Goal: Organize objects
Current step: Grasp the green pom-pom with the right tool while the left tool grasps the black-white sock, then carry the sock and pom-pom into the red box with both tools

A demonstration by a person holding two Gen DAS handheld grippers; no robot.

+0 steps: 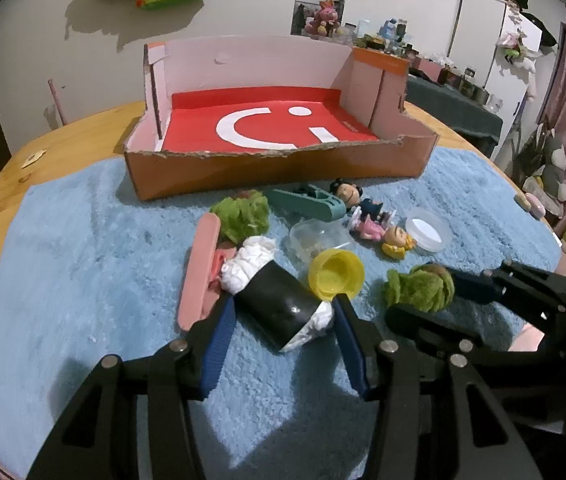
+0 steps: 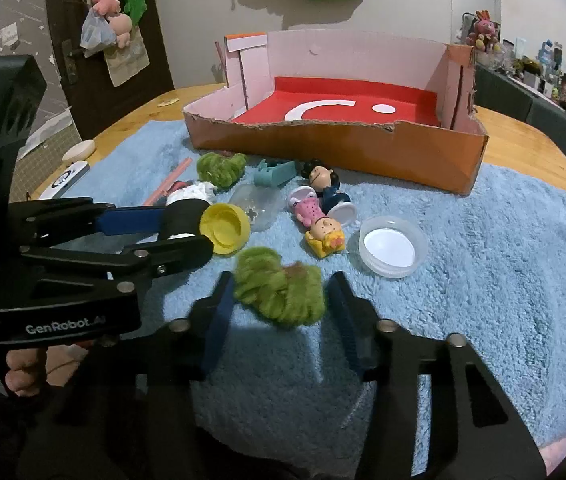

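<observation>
A black roll stuffed with white paper (image 1: 279,308) lies on the blue towel (image 1: 83,260), and my left gripper (image 1: 283,316) is shut on it, one blue pad at each end. In the right wrist view the left gripper (image 2: 185,232) comes in from the left holding that roll (image 2: 181,216). My right gripper (image 2: 281,300) is shut on a green yarn pom-pom (image 2: 279,292), fingers pressing both sides. That pom-pom (image 1: 419,288) shows at the right of the left wrist view, in the right gripper (image 1: 423,296). The cardboard box (image 1: 283,168) with a red floor stands behind.
Between the grippers and the box lie a yellow cap (image 1: 335,276), a second green pom-pom (image 1: 243,216), a pink strip (image 1: 199,272), a teal clip (image 1: 311,200), two small figurines (image 1: 367,220), a clear jar (image 1: 315,236) and a clear lid (image 1: 429,232). Wooden table (image 1: 83,140) around the towel.
</observation>
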